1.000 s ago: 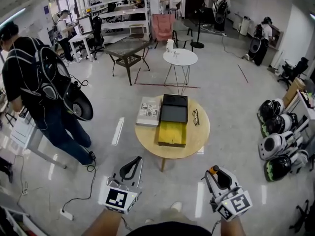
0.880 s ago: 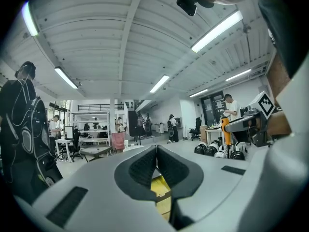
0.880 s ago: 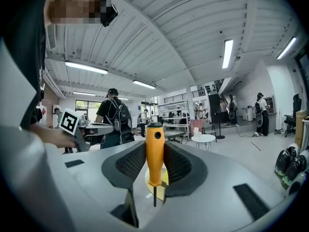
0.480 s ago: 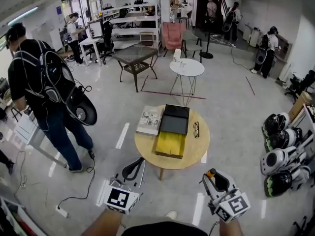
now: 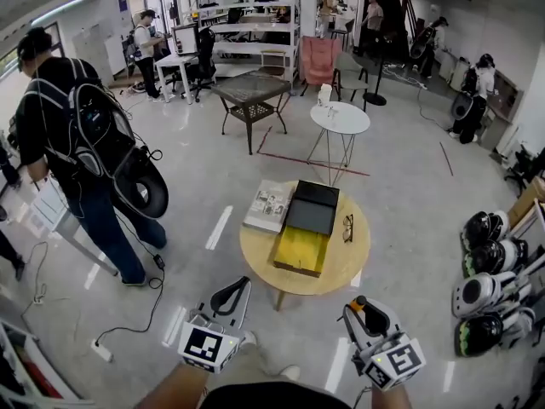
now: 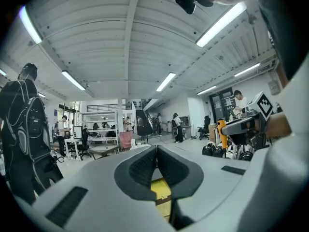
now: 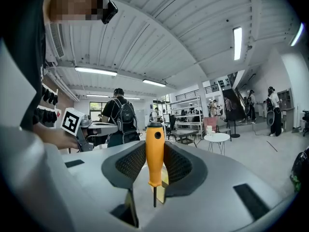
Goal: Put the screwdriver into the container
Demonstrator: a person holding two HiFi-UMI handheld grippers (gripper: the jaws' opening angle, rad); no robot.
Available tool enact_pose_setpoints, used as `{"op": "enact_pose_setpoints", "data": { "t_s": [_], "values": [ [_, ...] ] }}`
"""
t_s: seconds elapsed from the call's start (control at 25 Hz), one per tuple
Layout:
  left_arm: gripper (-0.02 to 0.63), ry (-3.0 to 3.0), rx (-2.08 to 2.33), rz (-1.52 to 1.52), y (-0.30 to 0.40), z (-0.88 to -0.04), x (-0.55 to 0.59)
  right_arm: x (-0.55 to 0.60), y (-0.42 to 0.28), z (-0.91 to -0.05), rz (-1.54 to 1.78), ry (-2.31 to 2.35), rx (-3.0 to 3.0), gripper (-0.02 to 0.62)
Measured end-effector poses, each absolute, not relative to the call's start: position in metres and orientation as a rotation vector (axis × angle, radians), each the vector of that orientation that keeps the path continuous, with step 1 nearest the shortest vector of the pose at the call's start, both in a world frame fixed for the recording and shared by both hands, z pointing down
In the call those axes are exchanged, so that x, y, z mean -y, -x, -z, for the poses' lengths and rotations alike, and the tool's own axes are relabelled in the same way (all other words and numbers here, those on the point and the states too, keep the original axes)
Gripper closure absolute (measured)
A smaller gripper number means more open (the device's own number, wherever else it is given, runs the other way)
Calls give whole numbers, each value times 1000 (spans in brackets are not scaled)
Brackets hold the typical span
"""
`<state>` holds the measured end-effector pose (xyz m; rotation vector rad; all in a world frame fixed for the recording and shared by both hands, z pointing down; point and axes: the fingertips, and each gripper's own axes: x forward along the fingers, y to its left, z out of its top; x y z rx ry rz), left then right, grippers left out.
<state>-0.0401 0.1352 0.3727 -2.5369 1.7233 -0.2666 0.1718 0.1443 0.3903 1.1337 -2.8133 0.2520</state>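
Two hand-held grippers show at the bottom of the head view, with the person's forearms cut off by the frame edge. The left hand-held gripper (image 5: 228,295) has its jaws pressed together with nothing between them, which its own view confirms (image 6: 157,163). The right hand-held gripper (image 5: 362,309) is clamped on the one screwdriver (image 7: 154,158). The orange handle stands upright between the pads, its butt end pointing away from the hand-held gripper. A thin dark shaft runs back toward the gripper body. From the head view only the orange end of the handle (image 5: 361,300) can be made out.

Ahead of both hand-held grippers, well apart from them, stands one round wooden bench (image 5: 341,262). On it lies one container (image 5: 300,250), with a yellow part nearer the hand-held grippers and a black part beyond it. It is empty as far as can be seen. One magazine (image 5: 269,205) lies on the bench beyond the left hand-held gripper, touching the container's black part. One pair of glasses (image 5: 347,227) lies beyond the right one, just beside the container. In the left gripper view only a sliver of the yellow (image 6: 161,190) shows under the closed jaws.

Far to the left of the left hand-held gripper stands one person with a backpack (image 5: 77,135). To the right of the right one is a cluster of black-and-white rounded units (image 5: 481,292), partly cut off, their kind unclear.
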Motion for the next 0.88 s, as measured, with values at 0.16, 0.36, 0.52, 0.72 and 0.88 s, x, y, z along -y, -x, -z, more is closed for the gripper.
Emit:
{"op": "enact_pose_setpoints", "data": {
  "t_s": [0.16, 0.36, 0.52, 0.72, 0.88],
  "values": [
    [588, 2544, -1700, 264, 36, -367, -128, -135, -171, -383, -227, -1161, 2817, 466],
    [588, 2542, -1692, 263, 40, -368, -111, -122, -171, -382, -220, -1196, 2812, 466],
    [588, 2538, -1677, 272, 46, -366, -91, -108, -162, -383, -224, -1198, 2810, 466],
    [588, 2547, -1662, 297, 50, -370, -63, -87, -153, -383, -247, -1227, 2800, 466],
    [588, 2579, -1609, 285, 46, -370, -36, -64, -150, -386, -261, -1255, 2777, 466]
  ]
}}
